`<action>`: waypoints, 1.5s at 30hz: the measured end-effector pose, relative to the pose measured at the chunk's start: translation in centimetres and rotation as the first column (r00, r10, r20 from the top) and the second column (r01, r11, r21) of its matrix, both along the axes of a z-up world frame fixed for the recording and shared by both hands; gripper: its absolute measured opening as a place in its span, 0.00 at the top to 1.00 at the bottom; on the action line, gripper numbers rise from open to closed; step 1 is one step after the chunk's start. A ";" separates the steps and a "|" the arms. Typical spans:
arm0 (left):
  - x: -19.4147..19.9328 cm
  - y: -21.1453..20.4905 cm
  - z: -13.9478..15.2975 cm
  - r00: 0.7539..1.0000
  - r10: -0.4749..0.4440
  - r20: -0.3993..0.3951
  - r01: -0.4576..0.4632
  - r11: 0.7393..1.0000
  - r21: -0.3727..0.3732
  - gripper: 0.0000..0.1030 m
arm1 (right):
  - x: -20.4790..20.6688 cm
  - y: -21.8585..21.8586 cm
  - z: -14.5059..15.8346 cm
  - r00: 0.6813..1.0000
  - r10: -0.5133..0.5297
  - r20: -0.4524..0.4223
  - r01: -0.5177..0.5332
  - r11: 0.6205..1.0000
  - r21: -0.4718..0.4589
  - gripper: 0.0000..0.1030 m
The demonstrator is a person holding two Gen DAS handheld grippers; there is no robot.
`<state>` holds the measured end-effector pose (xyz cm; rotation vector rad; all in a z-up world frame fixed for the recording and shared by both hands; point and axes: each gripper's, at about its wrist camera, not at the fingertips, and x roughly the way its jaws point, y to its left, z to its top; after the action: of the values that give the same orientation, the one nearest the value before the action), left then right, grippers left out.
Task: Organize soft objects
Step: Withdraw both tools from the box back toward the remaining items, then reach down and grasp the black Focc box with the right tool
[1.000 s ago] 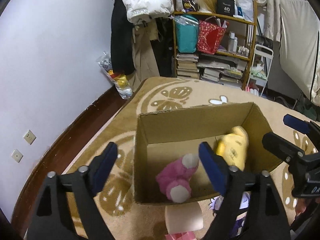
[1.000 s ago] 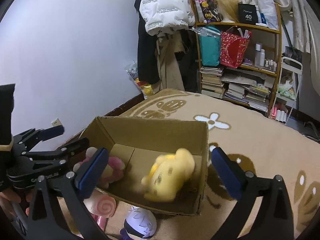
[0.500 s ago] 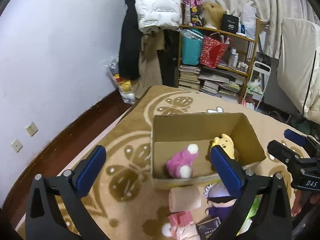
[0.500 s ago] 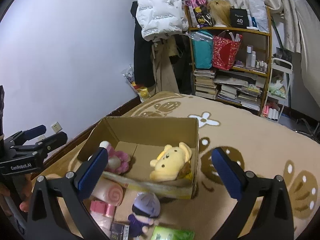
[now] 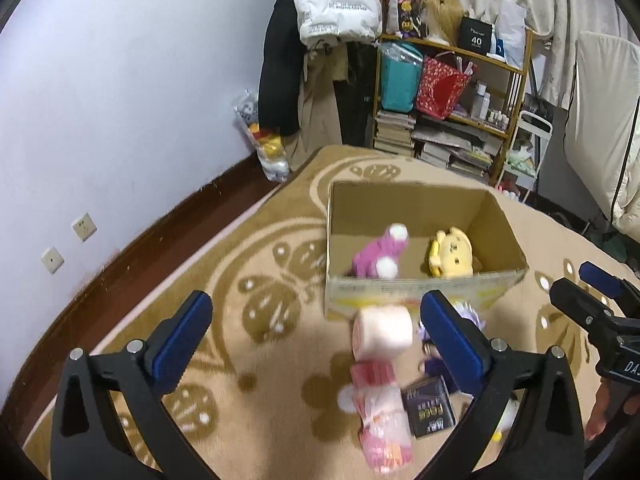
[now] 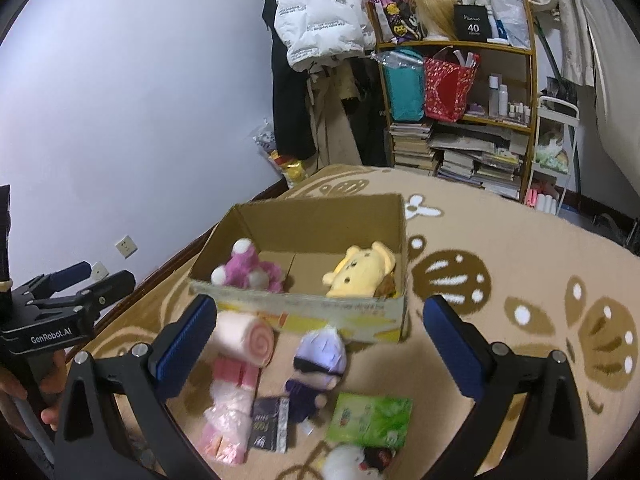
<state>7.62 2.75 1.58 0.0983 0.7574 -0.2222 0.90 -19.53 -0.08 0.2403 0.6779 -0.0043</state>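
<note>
Your left gripper (image 5: 316, 330) stands wide open with nothing between its pads, its jaws having just been opening; your right gripper (image 6: 320, 332) is equally spread and empty. The cardboard box (image 6: 304, 312) sits on the tan rug (image 6: 500, 248), holding the pink plush (image 6: 248, 268) and yellow plush (image 6: 360, 270). Just in front of the box lie a pink roll plush (image 6: 244, 338) and a purple-haired doll (image 6: 318, 364).

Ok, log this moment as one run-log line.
left gripper: open, empty | right gripper: open, empty | box: pink plush, yellow plush inside | rug: roll plush, purple doll outside box
</note>
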 end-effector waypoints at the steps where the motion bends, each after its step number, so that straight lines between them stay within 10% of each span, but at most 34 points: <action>1: -0.2 0.1 -0.2 1.000 0.000 -0.008 0.000 1.000 0.001 0.00 | -0.2 0.4 -0.1 1.000 0.004 -0.003 -0.004 1.000 0.002 0.00; 15: -2.5 -0.7 -2.8 0.997 -0.027 -0.079 0.034 0.995 0.089 0.00 | -1.3 4.7 -4.2 0.987 0.088 -0.133 -0.090 0.996 -0.009 0.32; 45: 2.0 -3.1 -11.9 0.936 -0.035 -0.350 0.078 0.991 0.110 0.00 | 1.3 5.9 -12.9 0.936 0.113 -0.335 -0.073 0.989 0.129 0.39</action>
<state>9.60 -0.37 -10.35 0.2008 1.1227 -0.2511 2.17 -13.64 -12.94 0.3219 1.0374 0.0860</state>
